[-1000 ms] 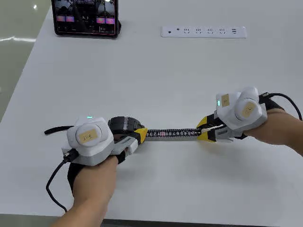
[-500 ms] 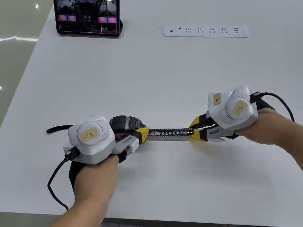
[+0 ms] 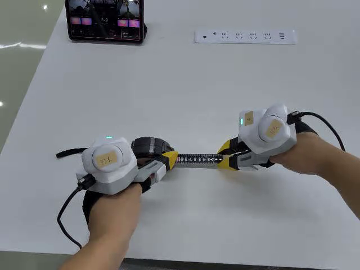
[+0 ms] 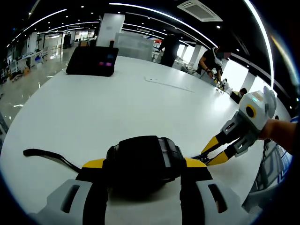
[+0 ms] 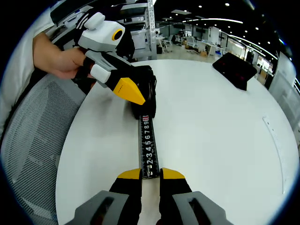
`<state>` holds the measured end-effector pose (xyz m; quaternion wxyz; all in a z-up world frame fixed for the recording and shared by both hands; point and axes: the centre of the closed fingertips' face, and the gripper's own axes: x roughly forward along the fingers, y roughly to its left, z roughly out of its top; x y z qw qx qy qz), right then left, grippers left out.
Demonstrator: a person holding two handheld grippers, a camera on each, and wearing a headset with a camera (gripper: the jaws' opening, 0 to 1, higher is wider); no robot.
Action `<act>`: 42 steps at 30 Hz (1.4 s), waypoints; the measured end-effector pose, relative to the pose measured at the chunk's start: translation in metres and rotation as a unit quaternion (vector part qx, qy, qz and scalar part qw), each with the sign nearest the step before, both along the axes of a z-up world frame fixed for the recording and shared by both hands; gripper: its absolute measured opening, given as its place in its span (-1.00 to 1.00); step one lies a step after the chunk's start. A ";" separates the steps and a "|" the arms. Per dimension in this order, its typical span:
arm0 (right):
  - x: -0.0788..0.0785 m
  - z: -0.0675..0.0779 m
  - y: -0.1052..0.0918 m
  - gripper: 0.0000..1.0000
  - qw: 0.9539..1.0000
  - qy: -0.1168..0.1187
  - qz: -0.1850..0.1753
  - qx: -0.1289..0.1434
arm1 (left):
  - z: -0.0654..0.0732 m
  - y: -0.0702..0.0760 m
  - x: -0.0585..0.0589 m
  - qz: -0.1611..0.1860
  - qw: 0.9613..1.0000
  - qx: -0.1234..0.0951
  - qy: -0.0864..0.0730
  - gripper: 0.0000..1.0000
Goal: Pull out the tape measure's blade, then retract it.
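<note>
Two tools (image 3: 164,160) (image 3: 225,156) — blade (image 3: 198,159) between, seemingly gripped.

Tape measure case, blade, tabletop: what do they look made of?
The tape measure case is matte black with a grooved band, likely plastic, maybe rubber-clad. The blade is a thin dark strip with printed white numerals, probably coated steel; unconfirmed. The tabletop is smooth, even white with a slight sheen: laminate or painted board.
</note>
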<state>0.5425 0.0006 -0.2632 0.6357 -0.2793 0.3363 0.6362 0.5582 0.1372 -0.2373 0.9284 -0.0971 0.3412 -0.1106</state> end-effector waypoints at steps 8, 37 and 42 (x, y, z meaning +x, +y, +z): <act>-0.001 0.000 0.007 -0.80 1.000 0.002 -0.009 0.006 | 0.000 0.000 0.000 0.002 1.000 0.001 -0.003 0.17; 0.002 0.000 0.029 -0.80 1.000 0.003 -0.015 0.023 | -0.002 -0.003 0.003 0.007 1.000 0.003 -0.008 0.18; 0.003 0.000 0.033 -0.80 1.000 0.004 -0.017 0.026 | -0.002 -0.003 0.004 0.006 1.000 0.001 -0.008 0.18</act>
